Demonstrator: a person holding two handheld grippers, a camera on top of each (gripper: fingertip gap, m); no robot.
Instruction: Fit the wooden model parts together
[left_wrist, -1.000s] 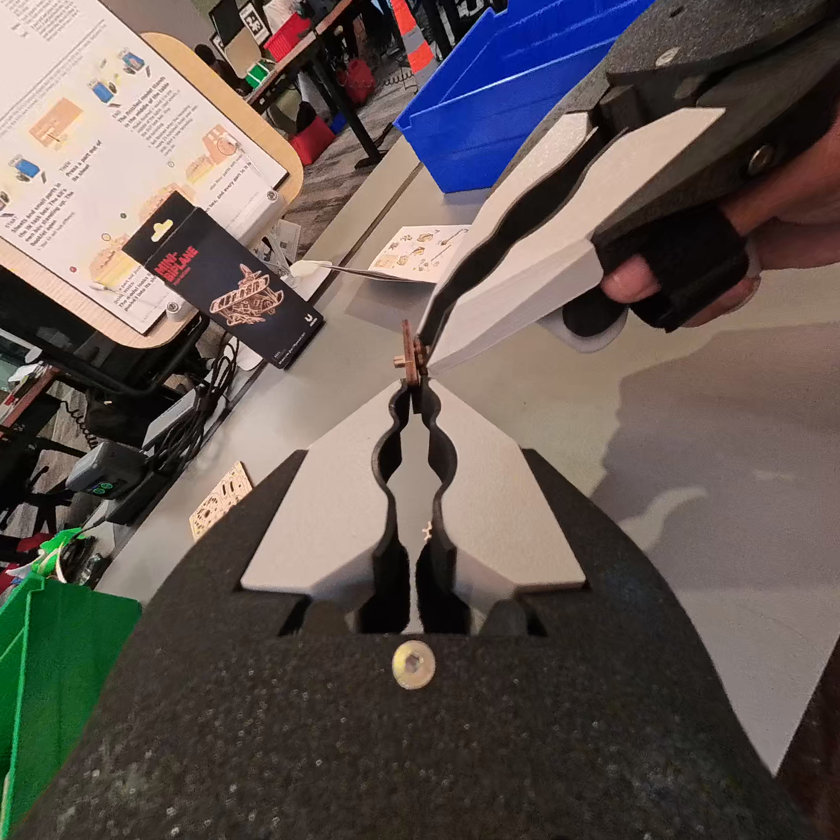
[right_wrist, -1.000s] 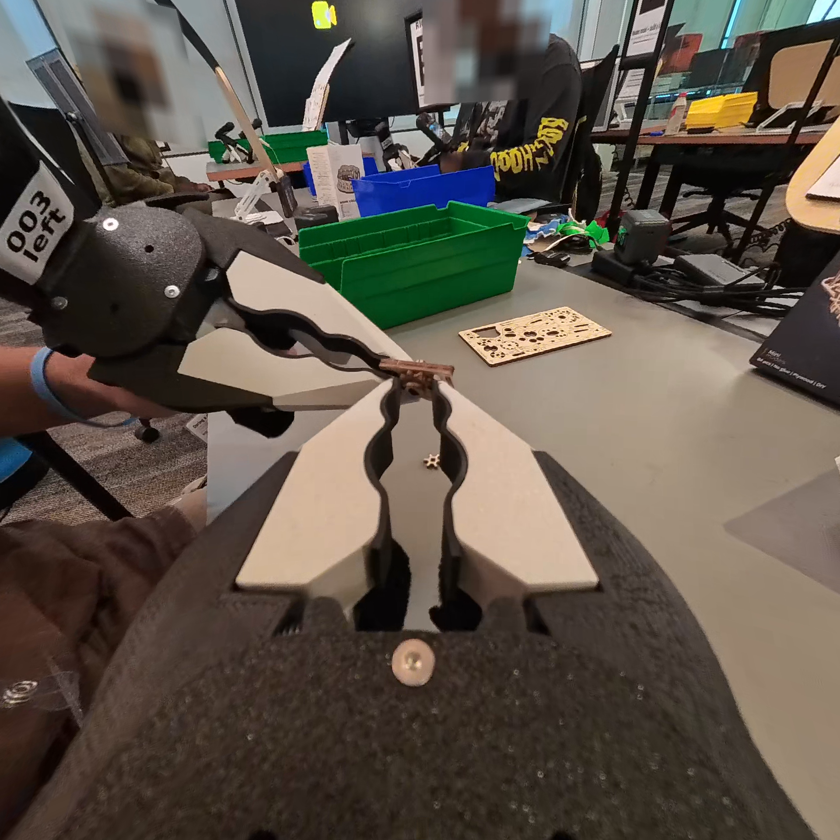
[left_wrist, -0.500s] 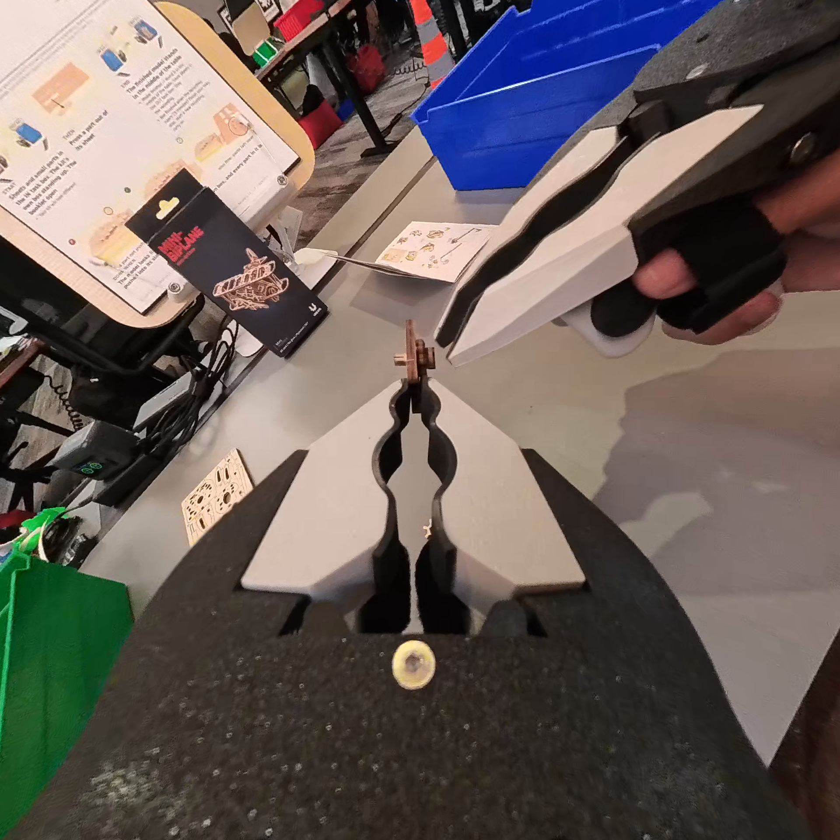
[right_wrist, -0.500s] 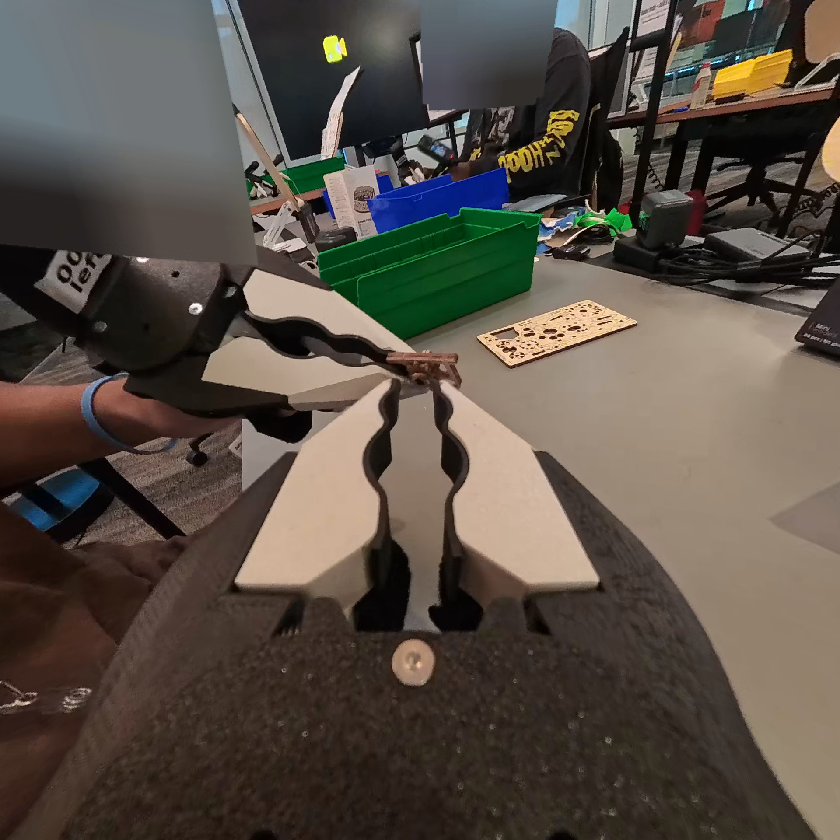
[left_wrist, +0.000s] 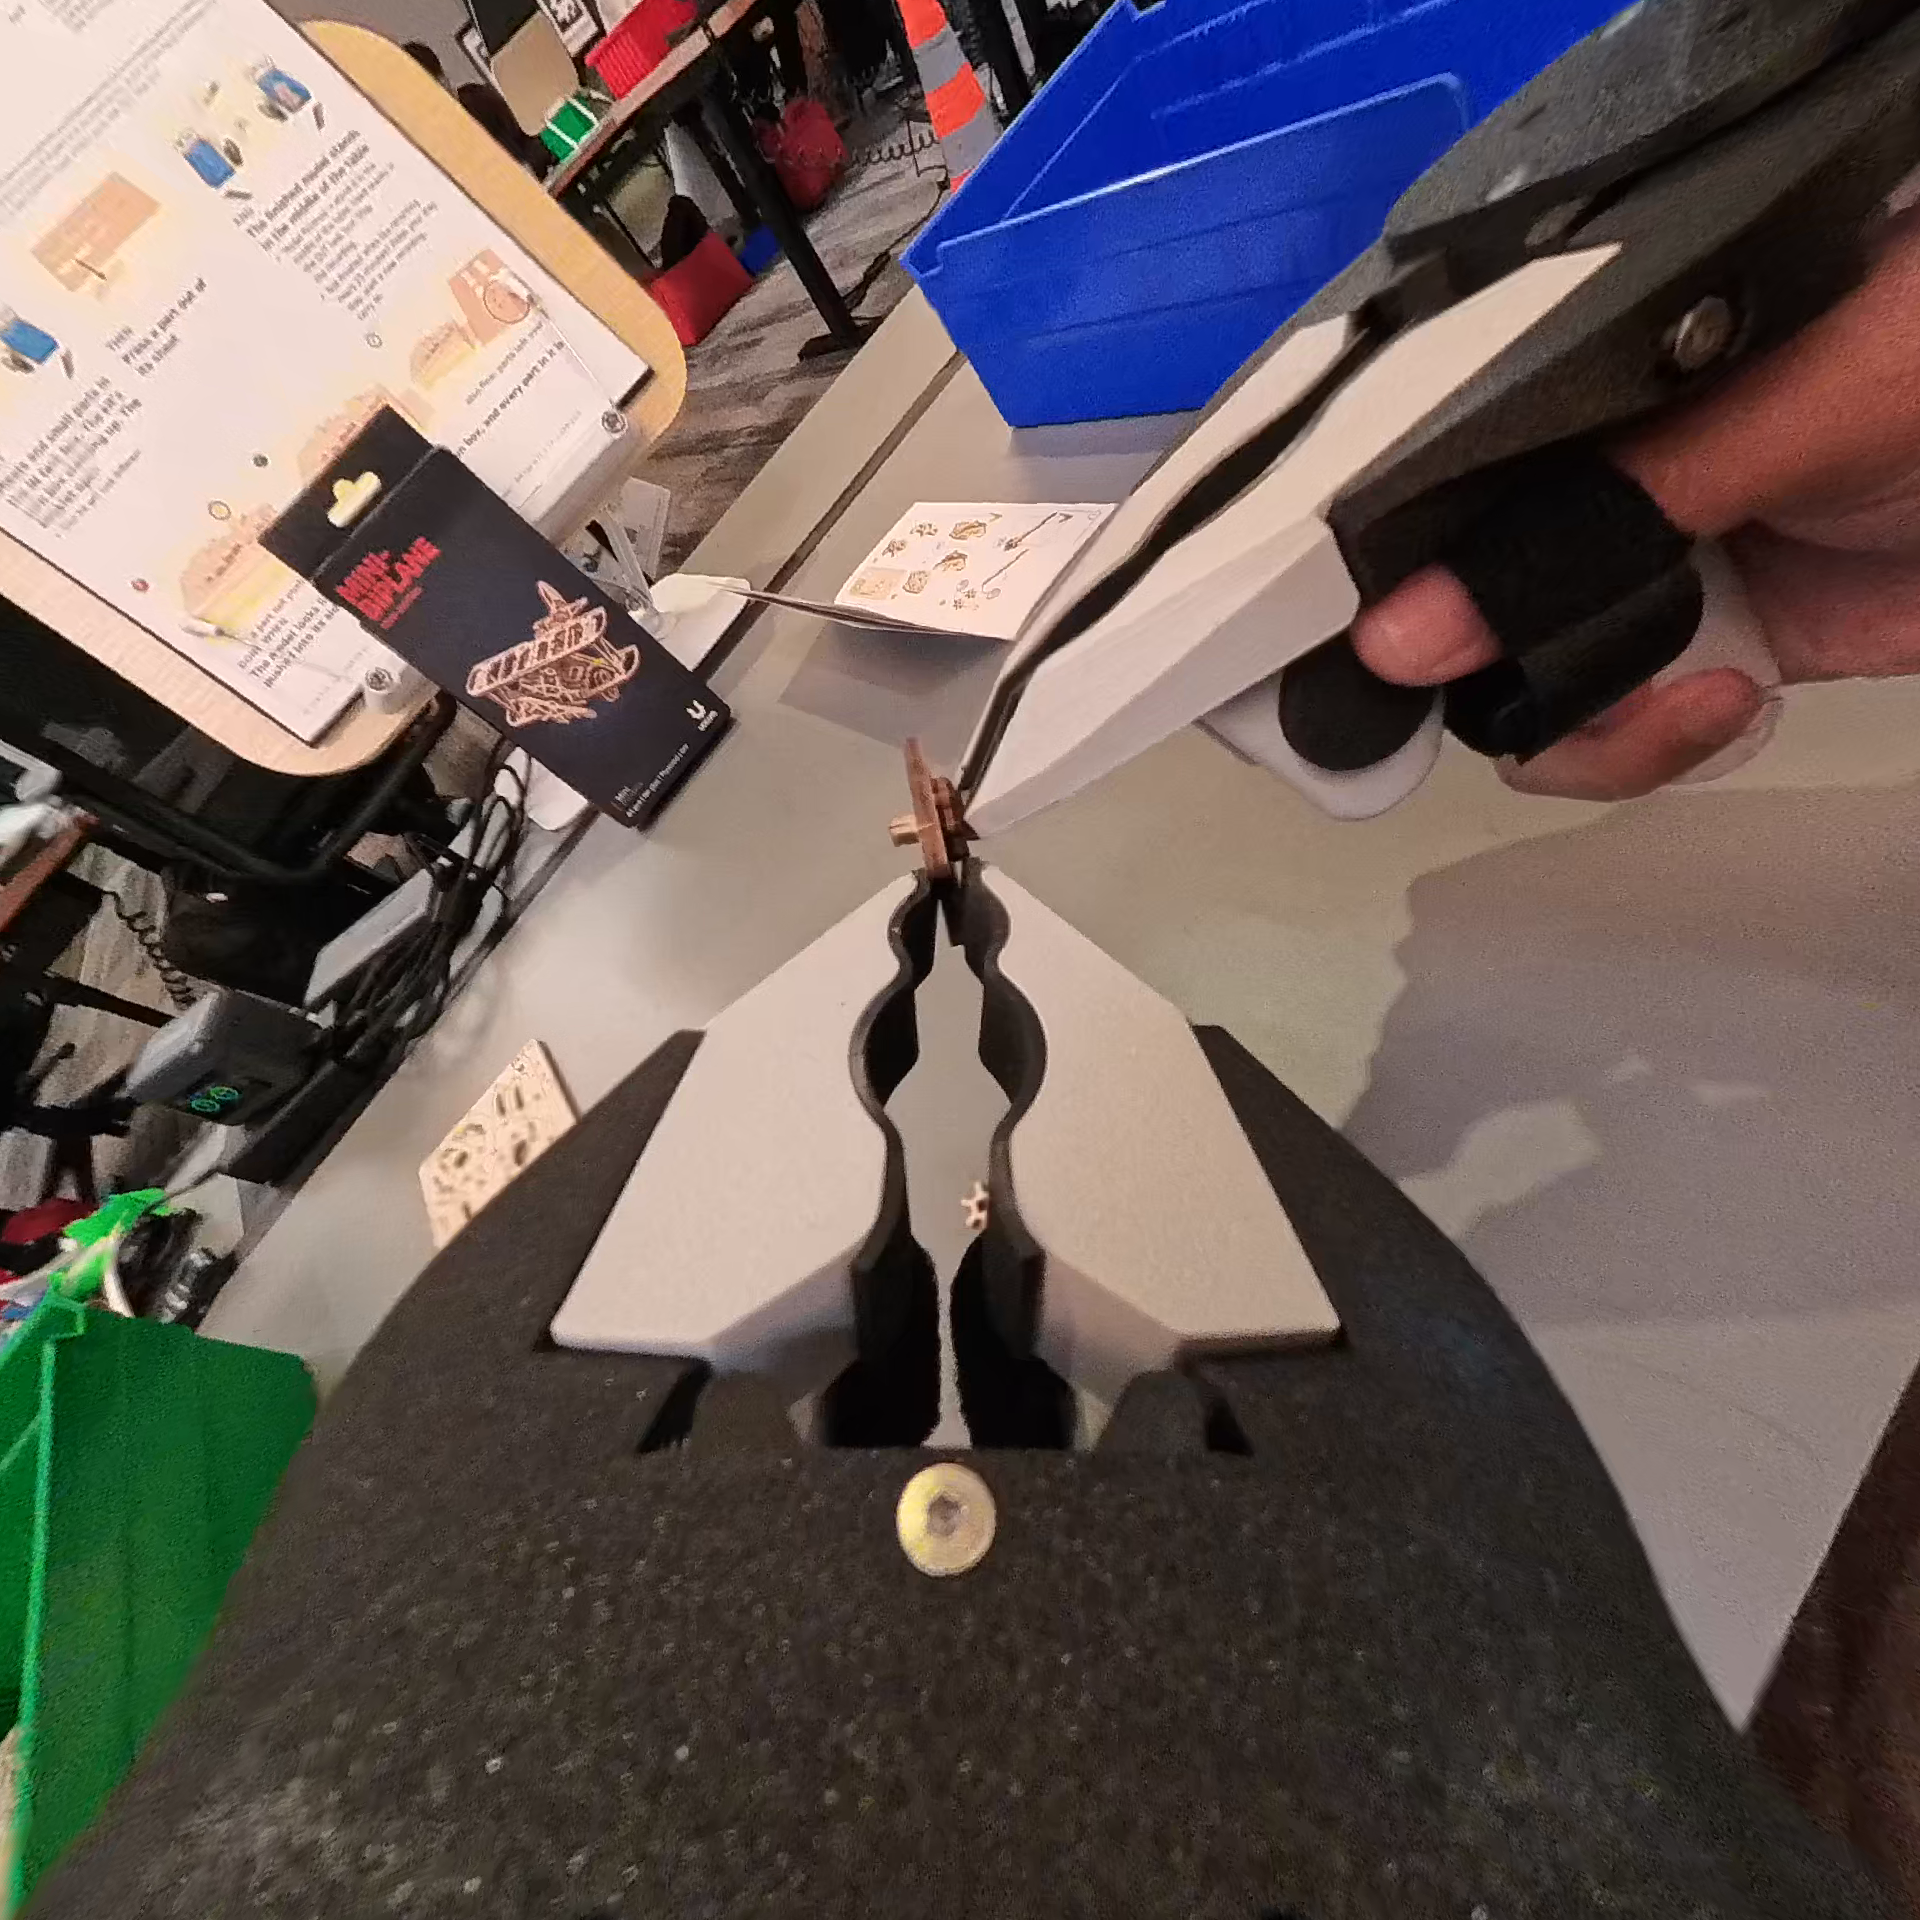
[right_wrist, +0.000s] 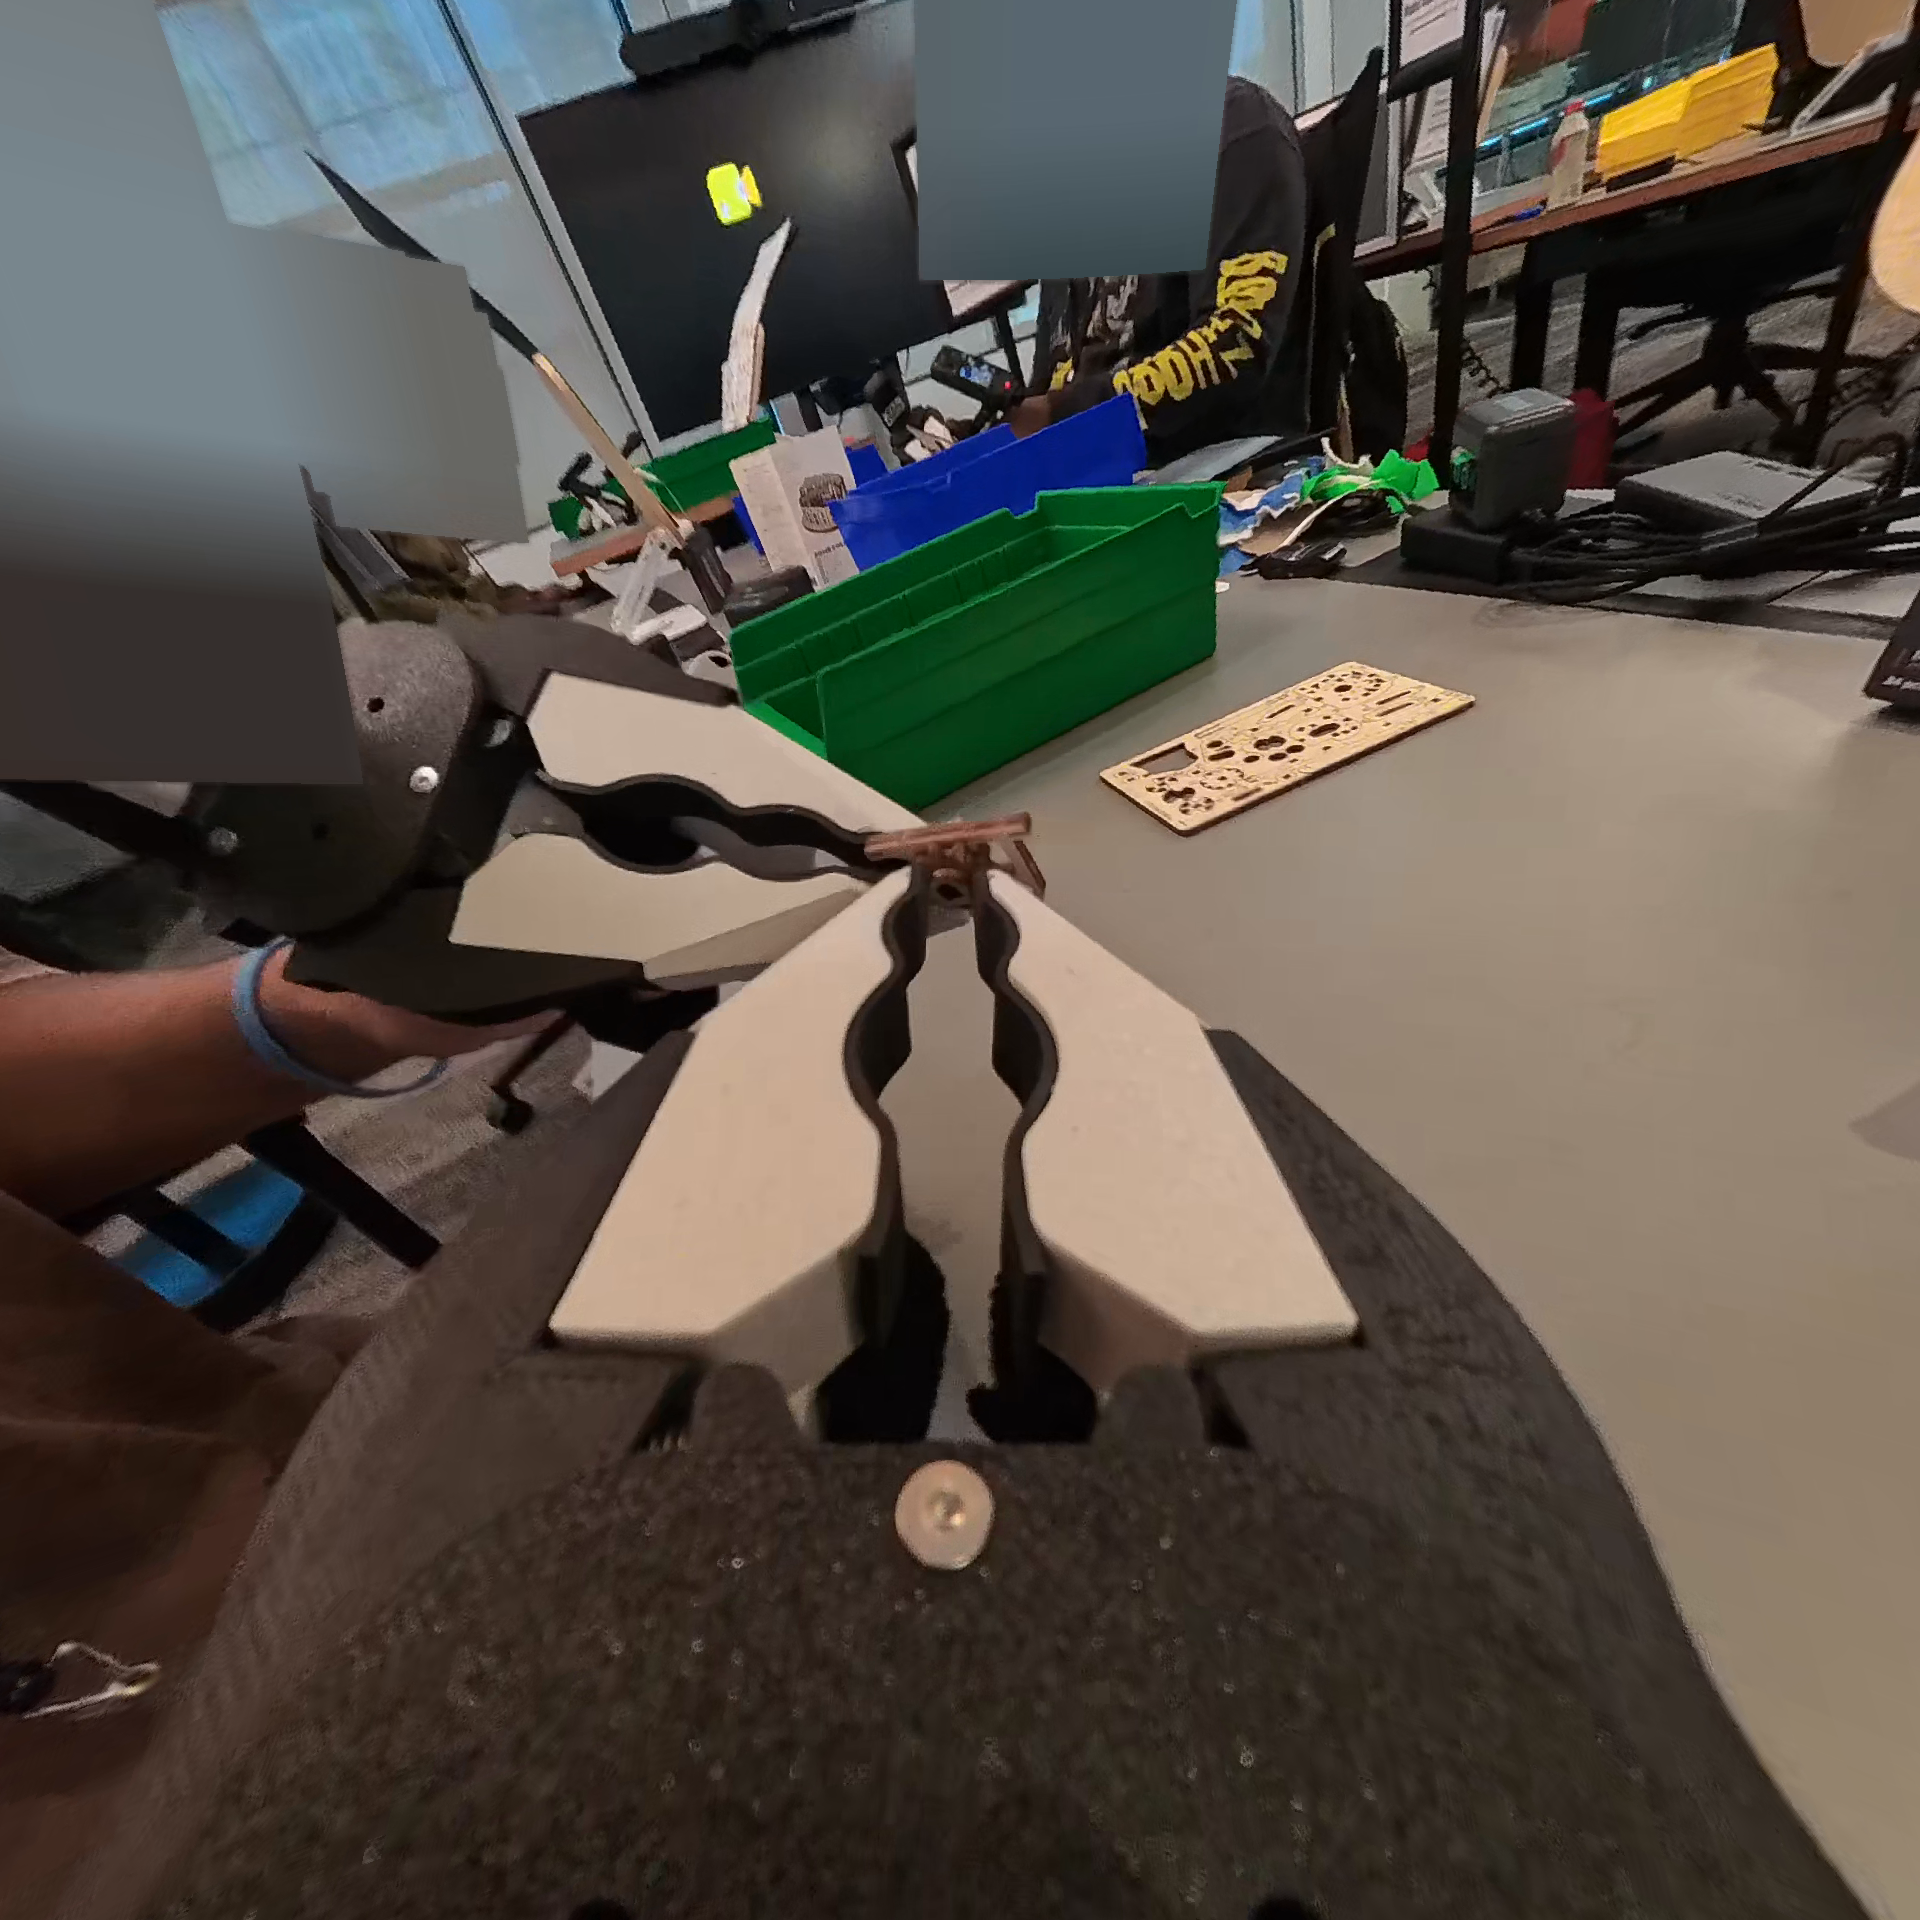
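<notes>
A small brown wooden assembly (left_wrist: 928, 812), a thin plate with a cross piece pushed through it, is held in the air above the grey table (left_wrist: 1558, 1039). My left gripper (left_wrist: 940, 883) is shut on the plate's lower edge. My right gripper (left_wrist: 971, 805) comes in from the upper right, its tips closed against the cross piece. In the right wrist view the assembly (right_wrist: 961, 840) sits at my right gripper's tips (right_wrist: 948, 883), and the left gripper (right_wrist: 868, 847) reaches in from the left. A tiny star-shaped wooden part (left_wrist: 975, 1205) lies on the table below.
A punched wooden sheet (right_wrist: 1288, 743) lies on the table beside a green bin (right_wrist: 987, 644). A black model package (left_wrist: 499, 623), a leaflet (left_wrist: 966, 571) and a blue bin (left_wrist: 1195, 208) stand beyond. Cables and a charger (right_wrist: 1496, 468) line the far edge. A seated person (right_wrist: 1195, 332) is behind. My left and right fingertips are right by each other.
Half a second ago my right gripper had drawn a little away from the assembly. It is back at the cross piece with its tips closer together. The left gripper still holds the plate.
</notes>
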